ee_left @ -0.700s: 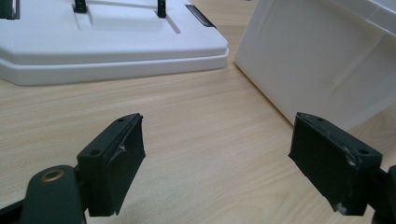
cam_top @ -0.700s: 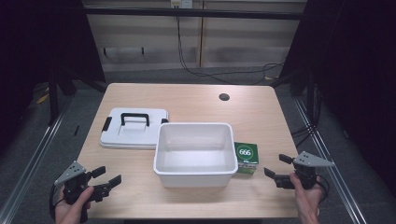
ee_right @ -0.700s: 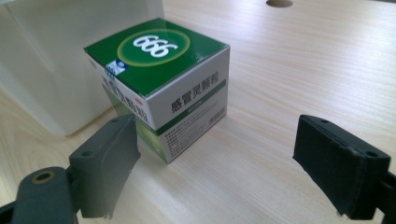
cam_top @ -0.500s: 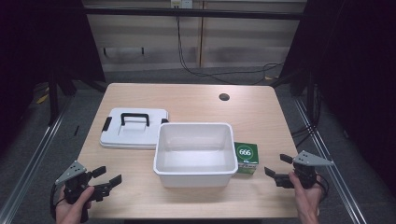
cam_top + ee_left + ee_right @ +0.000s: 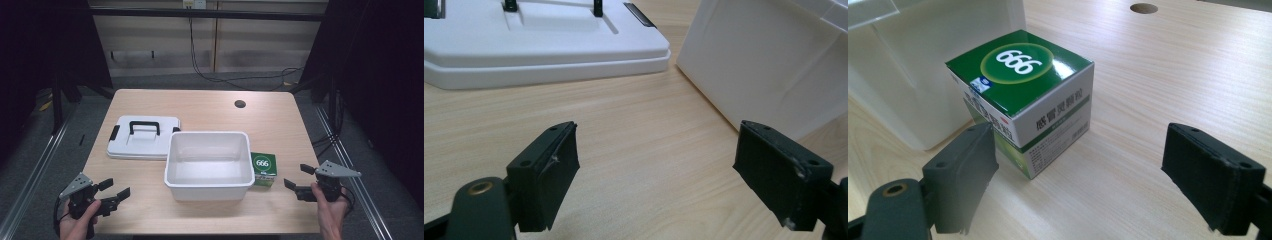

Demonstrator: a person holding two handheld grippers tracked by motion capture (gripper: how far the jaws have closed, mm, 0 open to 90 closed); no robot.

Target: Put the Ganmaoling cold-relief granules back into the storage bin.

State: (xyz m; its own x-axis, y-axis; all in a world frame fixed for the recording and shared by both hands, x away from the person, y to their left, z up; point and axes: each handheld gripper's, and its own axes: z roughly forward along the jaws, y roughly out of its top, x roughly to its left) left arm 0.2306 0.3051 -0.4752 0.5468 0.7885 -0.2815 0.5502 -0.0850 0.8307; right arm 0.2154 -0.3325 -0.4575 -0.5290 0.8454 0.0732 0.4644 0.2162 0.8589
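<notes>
Left claw (image 5: 114,192) has edged forward, both claws wide and empty; right claw (image 5: 296,180) faces green box (image 5: 263,168) beside tub (image 5: 207,187), pickup likely next.

Dim room, grey floor (image 5: 45,150), wooden table (image 5: 210,107).

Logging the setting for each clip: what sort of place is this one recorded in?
Probably a lab or recording bay, not a home: a bare wooden table with a cable hole, dark curtains at both sides, and loose cables on the grey floor behind.
</notes>
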